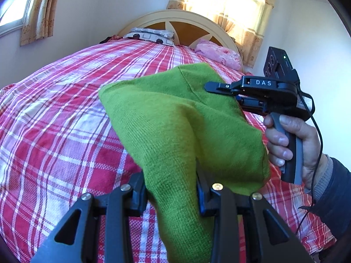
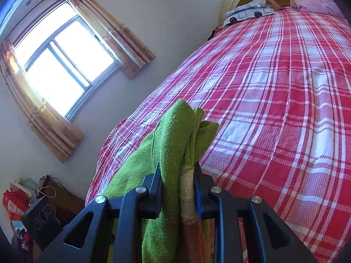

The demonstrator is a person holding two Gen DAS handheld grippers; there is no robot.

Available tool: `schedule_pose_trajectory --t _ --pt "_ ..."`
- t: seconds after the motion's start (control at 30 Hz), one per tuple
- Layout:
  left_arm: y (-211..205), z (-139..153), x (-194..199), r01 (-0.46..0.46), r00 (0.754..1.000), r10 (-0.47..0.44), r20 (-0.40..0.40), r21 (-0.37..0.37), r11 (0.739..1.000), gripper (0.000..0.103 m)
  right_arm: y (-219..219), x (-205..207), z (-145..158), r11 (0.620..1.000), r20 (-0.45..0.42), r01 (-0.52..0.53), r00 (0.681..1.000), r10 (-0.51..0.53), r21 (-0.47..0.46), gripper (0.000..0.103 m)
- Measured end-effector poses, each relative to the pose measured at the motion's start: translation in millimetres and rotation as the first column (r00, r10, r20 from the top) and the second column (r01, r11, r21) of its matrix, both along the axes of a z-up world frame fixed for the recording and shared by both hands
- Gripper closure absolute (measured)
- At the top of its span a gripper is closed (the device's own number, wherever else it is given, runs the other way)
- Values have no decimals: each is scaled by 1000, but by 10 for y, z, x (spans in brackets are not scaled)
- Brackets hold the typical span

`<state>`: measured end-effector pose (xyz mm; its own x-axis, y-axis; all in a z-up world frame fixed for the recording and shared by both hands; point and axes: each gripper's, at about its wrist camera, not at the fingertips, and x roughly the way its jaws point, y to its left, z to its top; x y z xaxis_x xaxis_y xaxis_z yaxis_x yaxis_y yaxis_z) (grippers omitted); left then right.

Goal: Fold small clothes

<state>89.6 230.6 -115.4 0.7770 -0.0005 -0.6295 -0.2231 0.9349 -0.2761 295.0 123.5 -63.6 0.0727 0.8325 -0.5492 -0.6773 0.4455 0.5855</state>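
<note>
Fingers (image 1: pixel 137 188) of the left gripper (image 1: pixel 171 195) clamp a thick bunch of the green knit garment (image 1: pixel 175 118), and the right gripper (image 2: pixel 177 188) pinches another gathered edge, so the piece hangs stretched between both hands above the bed (image 1: pixel 54 120). That two-point hold likely sets up laying it flat. Soft, fuzzy ribbed knit, with a cream-and-orange striped band; coarse woven red plaid bedcover below.

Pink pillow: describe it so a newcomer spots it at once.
Start at the bed with the red plaid cover and follow it to the arched cream headboard. Two pillows lean there. The pink pillow is the plain, crumpled one nearer the lit curtain; the other pillow is grey-white with dark patterns.
</note>
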Motion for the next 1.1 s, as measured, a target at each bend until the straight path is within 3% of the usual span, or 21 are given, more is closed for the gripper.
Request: schedule_pose_trajectory --t 0.7,0.9,1.0,1.1 --pt "7 -206 -44 -5 1000 5 -16 9 1000 65 141 164 -371 996 -60 32 998 -37 -82 79" --pt "-1 -116 -105 -2 999 3 -32 32 999 54 93 159 -375 992 -38 41 998 -45 -116 74" --pt "10 10 -213 -11 1000 12 -13 64 998 49 6 84 -181 990 47 62 997 -56 -125 74" --pt "84 194 -320 -62 997 58 50 97 993 35 -120 -60 53 997 93 45 995 -38 -68 74"
